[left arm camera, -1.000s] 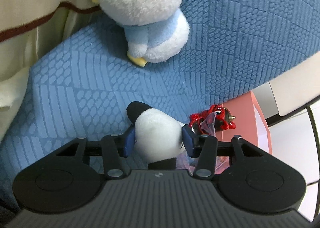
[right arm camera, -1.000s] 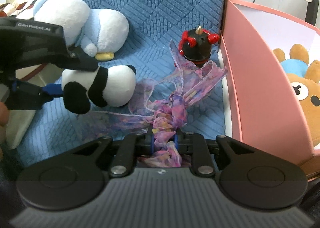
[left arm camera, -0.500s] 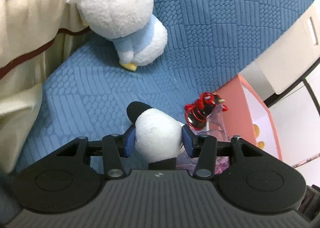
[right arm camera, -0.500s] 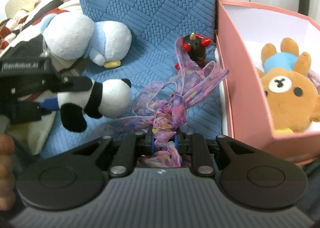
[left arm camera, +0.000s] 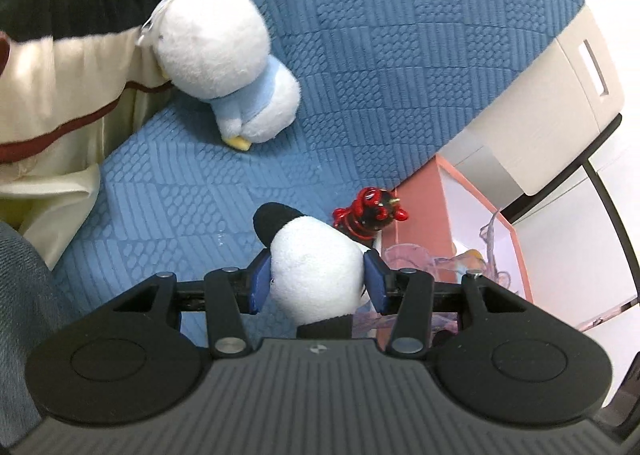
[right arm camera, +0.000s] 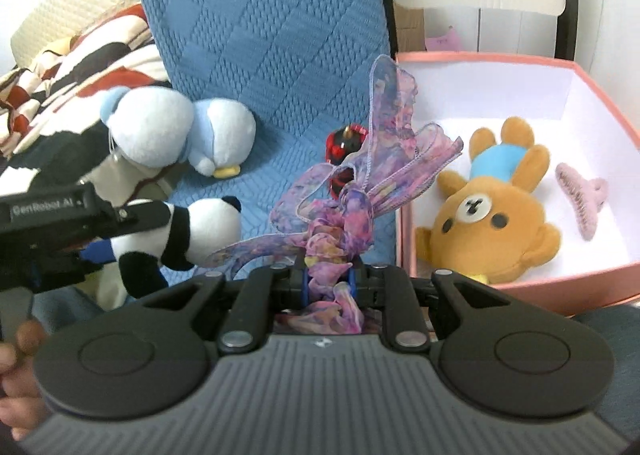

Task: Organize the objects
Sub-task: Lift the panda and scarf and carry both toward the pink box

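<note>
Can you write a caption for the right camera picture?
Right gripper holds purple ribbon near pink box with teddy bear.

From my feed, everything sits on a seat cushion (left arm camera: 168, 207) covered in blue quilted fabric, with a matching blue backrest (left arm camera: 400, 55) rising behind it. A white and pale-blue penguin plush (left arm camera: 224, 63) lies directly on the cushion, up in the corner where seat meets backrest, pressed against a cream, red and black striped blanket (left arm camera: 60, 95) bunched along the cushion's left edge. Toward the cushion's right side a small black and red figurine (left arm camera: 370, 211) stands on the fabric, just beside the wall of a pink box (right arm camera: 500, 57). I cannot tell what the box rests on.
</note>
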Available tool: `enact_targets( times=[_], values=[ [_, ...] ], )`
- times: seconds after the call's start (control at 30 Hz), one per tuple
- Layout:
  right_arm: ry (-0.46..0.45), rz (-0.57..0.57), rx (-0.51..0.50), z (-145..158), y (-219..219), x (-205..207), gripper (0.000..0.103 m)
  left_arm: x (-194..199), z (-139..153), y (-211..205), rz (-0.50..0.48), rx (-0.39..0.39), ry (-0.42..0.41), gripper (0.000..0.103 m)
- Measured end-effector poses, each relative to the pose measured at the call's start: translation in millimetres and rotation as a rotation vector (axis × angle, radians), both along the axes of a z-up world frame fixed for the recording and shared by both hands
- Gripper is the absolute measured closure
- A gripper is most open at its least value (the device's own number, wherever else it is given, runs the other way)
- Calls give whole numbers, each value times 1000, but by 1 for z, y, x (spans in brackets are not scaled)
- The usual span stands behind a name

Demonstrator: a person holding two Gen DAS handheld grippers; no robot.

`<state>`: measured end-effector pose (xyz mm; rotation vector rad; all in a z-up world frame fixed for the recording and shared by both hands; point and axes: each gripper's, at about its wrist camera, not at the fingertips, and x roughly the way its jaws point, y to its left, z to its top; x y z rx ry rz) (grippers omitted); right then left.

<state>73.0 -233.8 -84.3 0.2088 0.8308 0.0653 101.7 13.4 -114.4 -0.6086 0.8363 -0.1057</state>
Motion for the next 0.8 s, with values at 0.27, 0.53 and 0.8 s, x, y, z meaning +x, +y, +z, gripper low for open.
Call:
enact_targets(
  times=[0.27, 0.53, 0.8],
  values=[
    [-3, 62, 22, 39, -31, 7, 82, 13, 46, -41, -6, 85, -7, 49],
    [-18, 47, 77, 67, -66, 19, 82, 29, 84, -90, -48, 145, -42, 49],
    [-67, 0, 70, 98, -109, 26, 82, 44, 120, -137, -89, 156, -99, 49]
  ],
)
